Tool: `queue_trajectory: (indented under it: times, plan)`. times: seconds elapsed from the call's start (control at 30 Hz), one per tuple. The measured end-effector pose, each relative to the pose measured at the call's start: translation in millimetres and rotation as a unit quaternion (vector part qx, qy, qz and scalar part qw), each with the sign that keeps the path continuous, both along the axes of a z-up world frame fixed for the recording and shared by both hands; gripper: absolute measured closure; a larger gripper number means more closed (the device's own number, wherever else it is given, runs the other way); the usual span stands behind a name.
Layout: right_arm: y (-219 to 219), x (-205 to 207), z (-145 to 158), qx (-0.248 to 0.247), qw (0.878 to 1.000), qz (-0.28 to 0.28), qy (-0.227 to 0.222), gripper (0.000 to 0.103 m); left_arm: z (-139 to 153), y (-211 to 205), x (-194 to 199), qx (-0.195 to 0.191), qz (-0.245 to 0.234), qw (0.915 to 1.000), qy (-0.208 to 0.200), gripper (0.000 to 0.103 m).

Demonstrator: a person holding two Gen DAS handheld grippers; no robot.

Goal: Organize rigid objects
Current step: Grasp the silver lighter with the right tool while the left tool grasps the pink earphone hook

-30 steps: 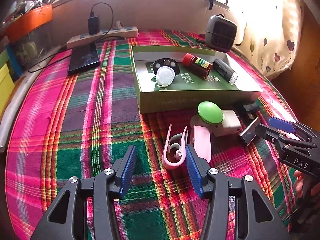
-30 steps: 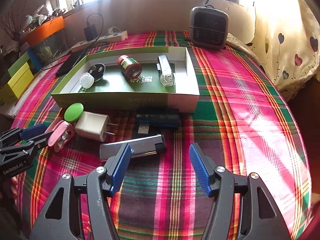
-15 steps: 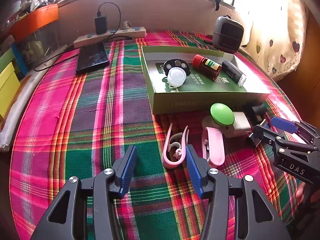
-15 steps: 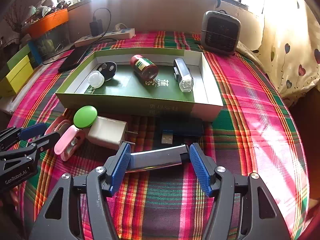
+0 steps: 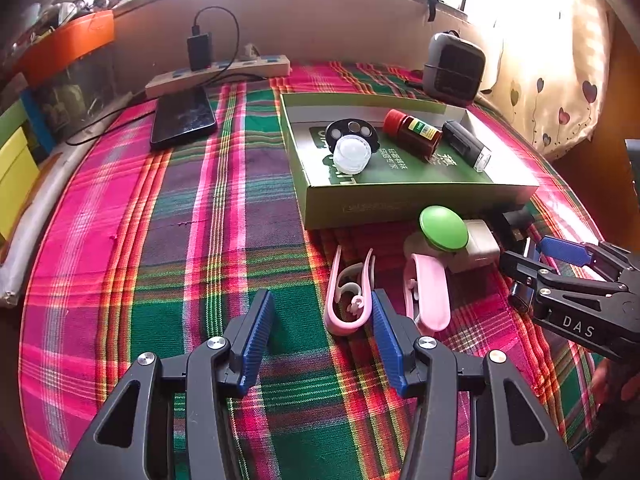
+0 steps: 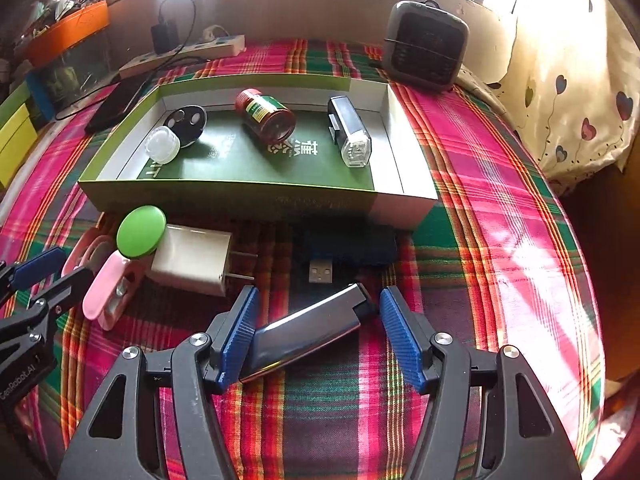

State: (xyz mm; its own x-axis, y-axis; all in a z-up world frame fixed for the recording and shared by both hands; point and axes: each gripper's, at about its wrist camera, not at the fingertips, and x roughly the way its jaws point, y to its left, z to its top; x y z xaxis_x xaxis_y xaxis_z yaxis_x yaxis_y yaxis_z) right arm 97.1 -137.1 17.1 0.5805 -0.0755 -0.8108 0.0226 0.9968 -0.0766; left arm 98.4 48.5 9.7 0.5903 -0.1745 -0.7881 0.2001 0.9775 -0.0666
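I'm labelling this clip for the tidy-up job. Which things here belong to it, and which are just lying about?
Part of the job:
green box
silver lighter, between the open right gripper fingers
white charger
pink clip
black USB adapter

Just lying about:
phone
power strip
small heater

Both fisheye views look forward and down, low and close over the plaid-covered desk [image 5: 224,208] toward the window wall, the left wrist camera from the left, the right wrist camera from the right, both sharing the green box [image 5: 400,200] [image 6: 224,196] and each catching the other claw at its edge.
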Motion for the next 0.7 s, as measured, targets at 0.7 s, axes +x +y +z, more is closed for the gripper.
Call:
queue_trajectory:
  times: [0.7]
  plan:
    - [-51.3,-32.7,-4.4,0.035,0.999,-0.006,-0.041,0.040,1.4,0.7,1.4,-0.005,-0.005,1.0000,-0.002,0.054]
